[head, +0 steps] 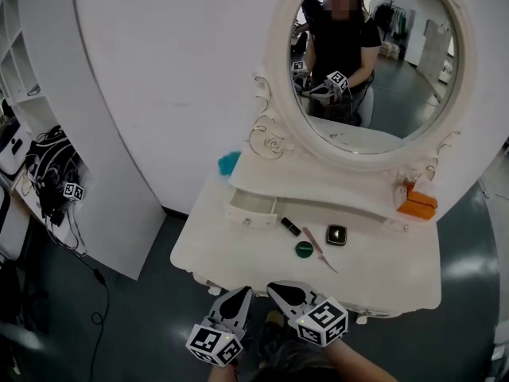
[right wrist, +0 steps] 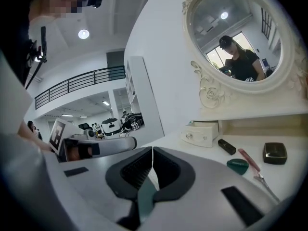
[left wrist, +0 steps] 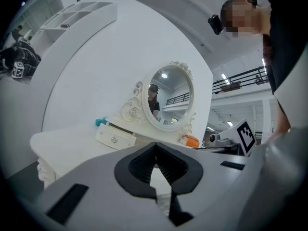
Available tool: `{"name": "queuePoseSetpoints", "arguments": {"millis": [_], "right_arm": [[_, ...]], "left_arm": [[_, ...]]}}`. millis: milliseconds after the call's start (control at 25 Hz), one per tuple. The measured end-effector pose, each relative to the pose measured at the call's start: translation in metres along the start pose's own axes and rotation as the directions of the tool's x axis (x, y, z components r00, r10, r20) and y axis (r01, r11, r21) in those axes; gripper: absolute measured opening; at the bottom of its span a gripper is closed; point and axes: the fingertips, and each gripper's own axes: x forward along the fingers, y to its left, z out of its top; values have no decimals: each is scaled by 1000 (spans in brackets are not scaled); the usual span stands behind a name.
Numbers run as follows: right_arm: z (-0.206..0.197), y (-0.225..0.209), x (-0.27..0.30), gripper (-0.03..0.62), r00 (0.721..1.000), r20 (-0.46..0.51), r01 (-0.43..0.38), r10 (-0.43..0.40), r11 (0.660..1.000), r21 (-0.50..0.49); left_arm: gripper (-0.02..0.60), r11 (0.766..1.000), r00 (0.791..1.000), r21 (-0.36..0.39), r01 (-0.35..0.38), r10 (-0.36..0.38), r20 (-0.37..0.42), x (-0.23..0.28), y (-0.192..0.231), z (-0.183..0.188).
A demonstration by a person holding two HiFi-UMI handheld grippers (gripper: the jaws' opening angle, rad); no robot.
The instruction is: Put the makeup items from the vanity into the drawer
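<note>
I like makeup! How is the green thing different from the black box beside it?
The green compact is round; the black compact is square. The green one lies nearer the front edge, the black one farther back and right. Both lie flat on the white vanity.

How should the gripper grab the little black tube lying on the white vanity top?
Grip the small black tube across its middle, coming down from above with a jaw on each long side. It lies flat on the white vanity top, so its ends are probably harder to pinch, and the round green compact sits apart from it, leaving room.
</note>
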Motion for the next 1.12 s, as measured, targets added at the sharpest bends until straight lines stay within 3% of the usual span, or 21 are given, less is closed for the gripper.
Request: {"name": "queuePoseSetpoints", "arguments": {"millis": [280,760,960,1120], "right_arm": [[22,-55,32,22,999,-4,37,-37,999,12],[21,-141,38,23,988,-74,143,-139,989,41],[6,-179,42,25,939,-229,242,-255,967,-83],[1,-202,50,25,909,-305,248,-285,957,-153]], "left_arm": [[14,999,998,-4,53,-53,-27,65,28,16],[14,986,978,-41,161,-165,-130,153,39,2],[14,981,965,-57,183,-190,-180,175,44,-9],[14,979,953,-51,198,-204,-223,181,48,-14]]}}
